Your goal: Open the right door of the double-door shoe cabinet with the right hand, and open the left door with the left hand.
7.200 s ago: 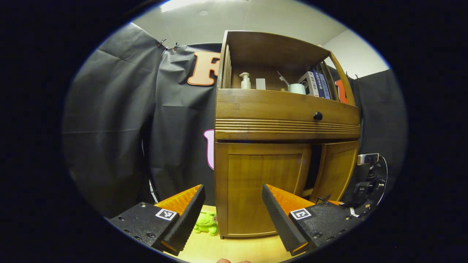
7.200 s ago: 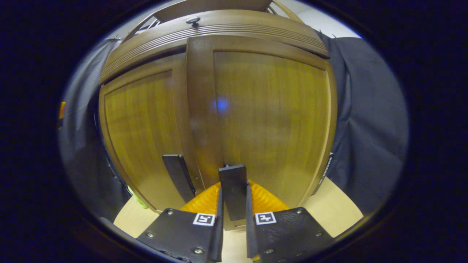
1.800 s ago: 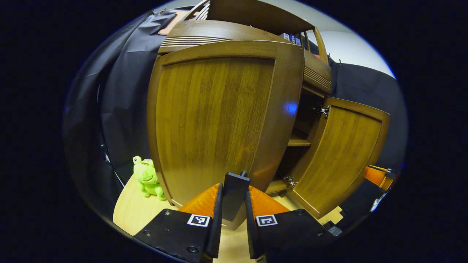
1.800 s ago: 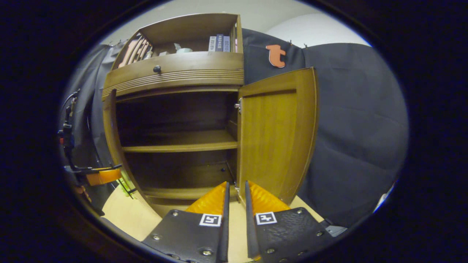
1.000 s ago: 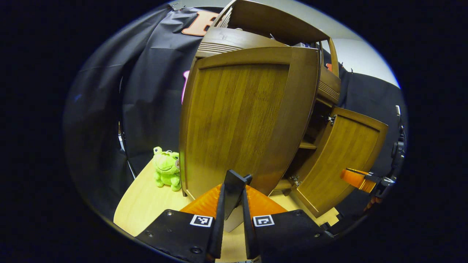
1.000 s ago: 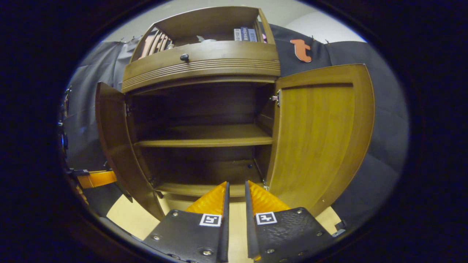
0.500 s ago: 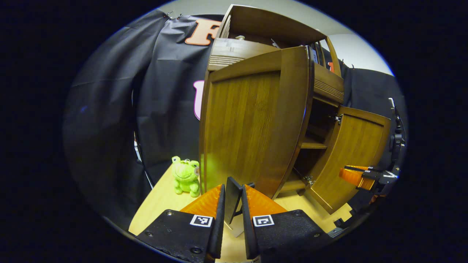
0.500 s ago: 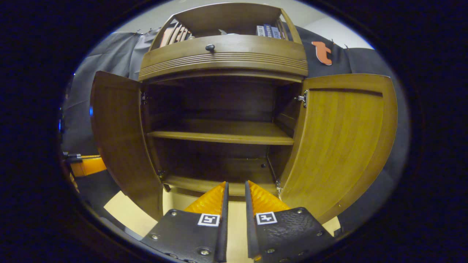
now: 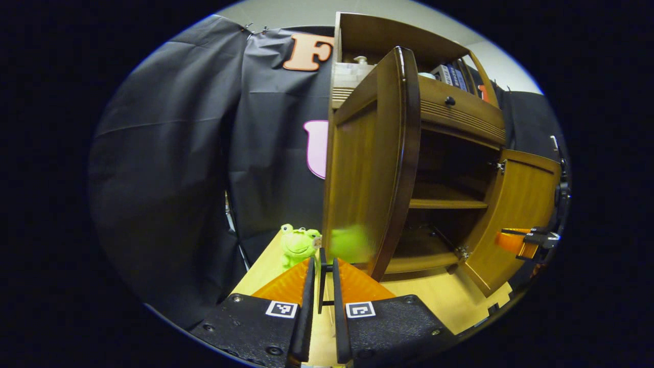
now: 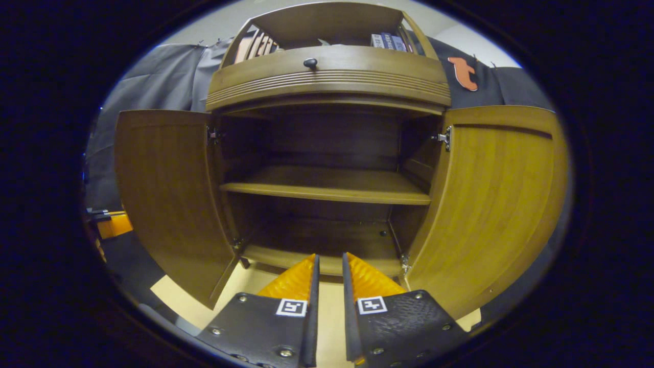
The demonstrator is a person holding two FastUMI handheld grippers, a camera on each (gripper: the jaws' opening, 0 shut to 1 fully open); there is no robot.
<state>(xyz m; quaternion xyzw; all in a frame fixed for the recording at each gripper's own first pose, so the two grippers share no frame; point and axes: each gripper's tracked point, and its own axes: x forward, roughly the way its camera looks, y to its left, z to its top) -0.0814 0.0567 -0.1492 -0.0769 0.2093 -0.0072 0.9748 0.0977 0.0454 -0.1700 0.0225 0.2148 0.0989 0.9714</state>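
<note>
In the left gripper view, the left tool is seen clamped on the thin dark handle at the lower edge of the left door, which is swung out edge-on beside a green frog toy on the counter. The pull is best eased along the hinge arc, then released gently.

In the right gripper view, the right tool is held nearly together on nothing, clear of the right door, which stands wide beside the bare shelf.

Both doors of the brown wooden shoe cabinet are swung wide open: left door, right door; bare inner shelf is exposed.
</note>
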